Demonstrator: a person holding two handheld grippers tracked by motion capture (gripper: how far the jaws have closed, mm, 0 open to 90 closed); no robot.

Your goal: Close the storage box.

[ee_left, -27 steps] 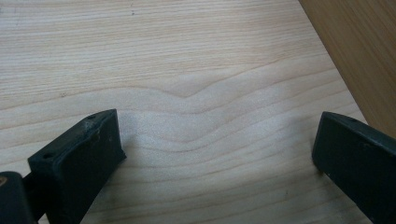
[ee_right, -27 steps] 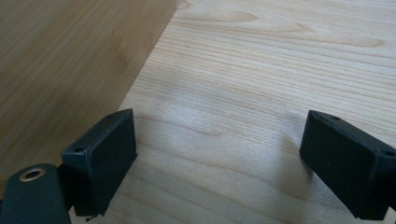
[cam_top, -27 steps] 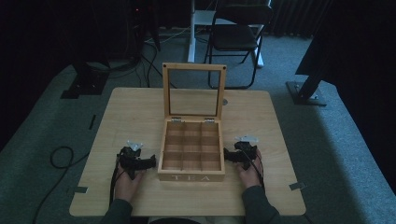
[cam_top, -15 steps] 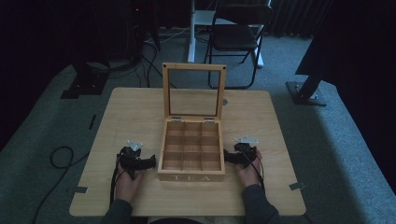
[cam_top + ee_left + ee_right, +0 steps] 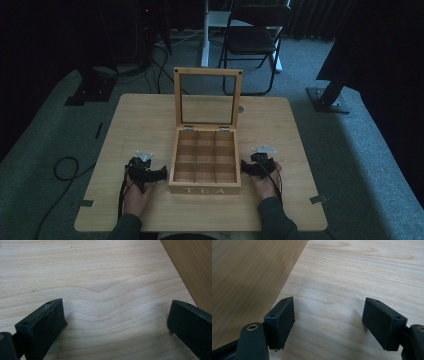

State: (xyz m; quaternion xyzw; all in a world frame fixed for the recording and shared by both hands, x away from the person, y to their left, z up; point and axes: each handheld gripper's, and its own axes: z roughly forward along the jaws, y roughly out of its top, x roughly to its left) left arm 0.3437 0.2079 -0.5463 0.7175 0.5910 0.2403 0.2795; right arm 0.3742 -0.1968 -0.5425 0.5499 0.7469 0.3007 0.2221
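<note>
No visible change vs earlier pics: left gripper (image 5: 161, 173) & right gripper (image 5: 245, 167) sit at the same spots either side of the tea box (image 5: 205, 160); box lid as upright as before.

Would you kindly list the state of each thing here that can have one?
Tea box: on the table, open, compartments look empty.
Lid: raised upright on its hinges.
Left claw: open, nothing between the jaws, beside the box.
Right claw: open, nothing between the jaws, beside the box.
Chair: unfolded, behind the table.
</note>
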